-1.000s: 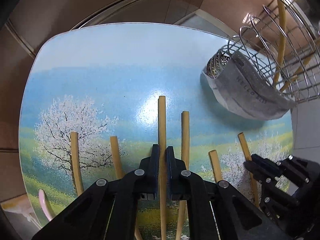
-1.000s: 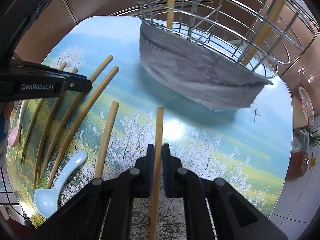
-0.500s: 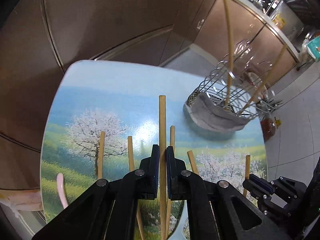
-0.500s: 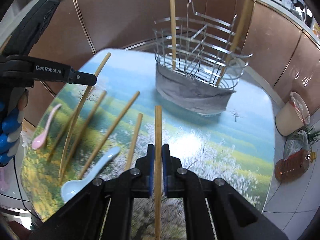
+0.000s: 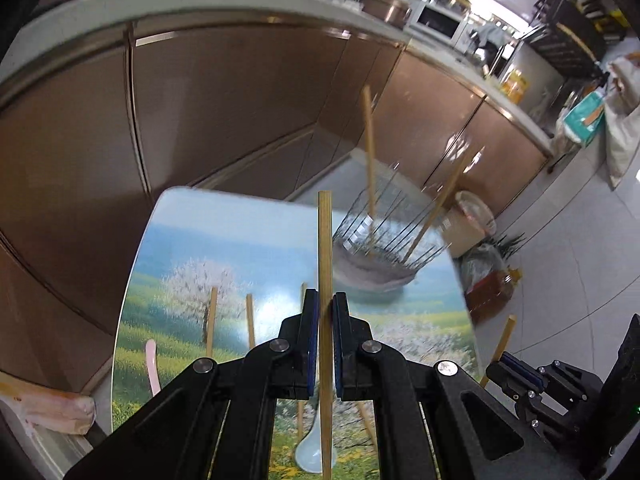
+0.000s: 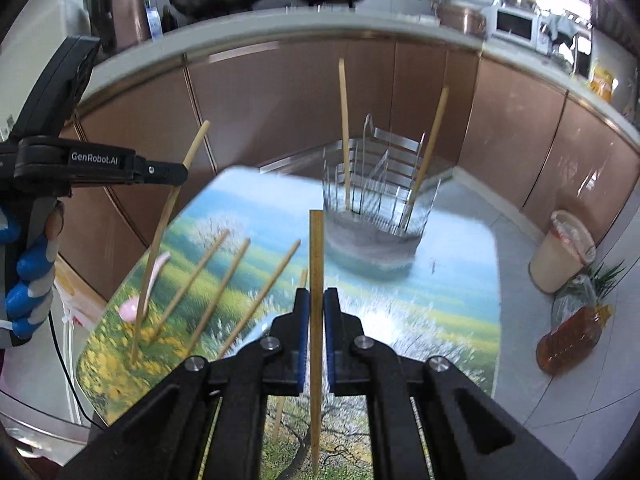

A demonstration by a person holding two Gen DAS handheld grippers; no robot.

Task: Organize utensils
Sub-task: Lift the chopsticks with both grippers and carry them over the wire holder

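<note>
My left gripper [image 5: 325, 304] is shut on a wooden chopstick [image 5: 324, 248], held high above the table. My right gripper [image 6: 316, 300] is shut on another wooden chopstick [image 6: 316, 248], also raised. The wire utensil basket [image 6: 374, 200] stands at the table's far side with two chopsticks upright in it; it also shows in the left wrist view [image 5: 384, 244]. Several loose chopsticks [image 6: 236, 276] lie on the table. A pink spoon [image 6: 150, 280] lies at the left and a pale blue spoon [image 5: 310, 450] near the front. The left gripper [image 6: 176, 172] with its chopstick shows in the right wrist view.
The table [image 6: 452, 280] has a printed landscape top. Brown cabinets [image 6: 280, 100] curve behind it. A bin [image 6: 564, 252] and an oil bottle [image 6: 572, 340] stand on the floor at the right. A grey cloth [image 6: 370, 240] wraps the basket's base.
Both grippers have risen well above the table, each carrying its chopstick. The table and basket now look smaller and farther below.
</note>
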